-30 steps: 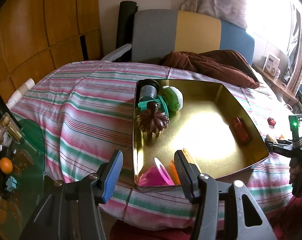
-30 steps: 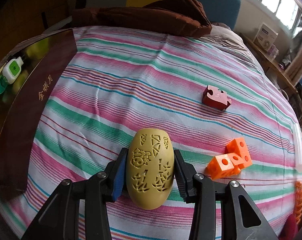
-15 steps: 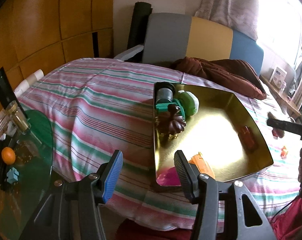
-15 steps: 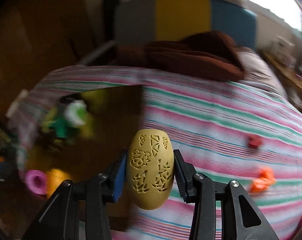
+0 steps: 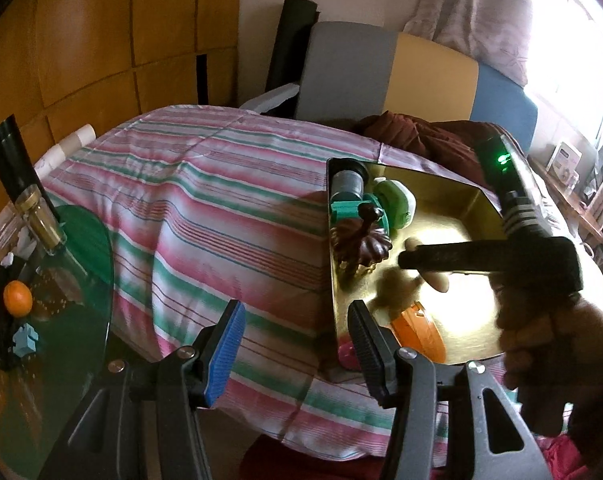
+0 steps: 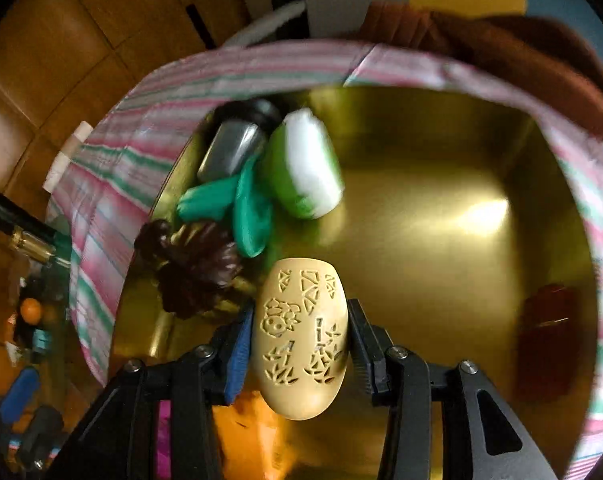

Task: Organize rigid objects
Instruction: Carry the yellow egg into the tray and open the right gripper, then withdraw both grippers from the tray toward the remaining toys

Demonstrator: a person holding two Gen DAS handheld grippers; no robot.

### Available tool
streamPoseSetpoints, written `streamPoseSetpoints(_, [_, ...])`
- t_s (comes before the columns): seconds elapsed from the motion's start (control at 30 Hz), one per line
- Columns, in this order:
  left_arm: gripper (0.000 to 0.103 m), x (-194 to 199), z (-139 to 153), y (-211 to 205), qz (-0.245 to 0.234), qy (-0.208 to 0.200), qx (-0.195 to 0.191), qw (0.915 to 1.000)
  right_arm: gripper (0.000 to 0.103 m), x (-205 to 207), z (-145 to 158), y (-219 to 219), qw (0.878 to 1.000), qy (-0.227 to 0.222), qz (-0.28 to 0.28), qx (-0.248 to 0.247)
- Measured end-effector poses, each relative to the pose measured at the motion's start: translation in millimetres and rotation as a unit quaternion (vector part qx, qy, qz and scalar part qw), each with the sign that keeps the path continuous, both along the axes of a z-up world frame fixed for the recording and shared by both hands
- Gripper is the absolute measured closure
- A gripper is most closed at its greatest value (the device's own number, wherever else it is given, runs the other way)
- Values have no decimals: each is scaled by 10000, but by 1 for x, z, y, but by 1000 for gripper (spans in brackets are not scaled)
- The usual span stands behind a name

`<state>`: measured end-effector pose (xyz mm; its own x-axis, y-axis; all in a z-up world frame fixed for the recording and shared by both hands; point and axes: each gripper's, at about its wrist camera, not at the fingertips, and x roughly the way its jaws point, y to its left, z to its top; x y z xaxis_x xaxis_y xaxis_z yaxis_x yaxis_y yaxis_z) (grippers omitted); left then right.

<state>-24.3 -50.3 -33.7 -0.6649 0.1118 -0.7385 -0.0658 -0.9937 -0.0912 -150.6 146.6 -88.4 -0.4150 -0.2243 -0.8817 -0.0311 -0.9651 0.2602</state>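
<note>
Jaws of right gripper (image 6: 299, 354), just easing wider, pinch carved cream egg (image 6: 301, 340) over gold tray (image 6: 441, 216); dark flower mould (image 6: 197, 268) at 10 o'clock. Left gripper (image 5: 297, 340) jaws spread, empty.

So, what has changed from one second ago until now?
The right gripper carried the carved yellow egg from the striped bedspread to above the gold tray; its fingers have just been opening slightly, with the egg between them. The left gripper stays open and empty, and the tray's things are unmoved.
</note>
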Motion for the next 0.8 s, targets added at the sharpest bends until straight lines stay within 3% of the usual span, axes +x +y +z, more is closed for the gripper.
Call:
streamPoseSetpoints(0.37, [49, 0, 0, 0, 31, 14, -25, 10000, 51, 19, 10, -4, 9989, 329, 141, -300])
streamPoseSetpoints(0.8, [49, 11, 12, 10, -155, 175, -141, 9996, 45, 53, 43, 12, 9951, 948, 47, 284])
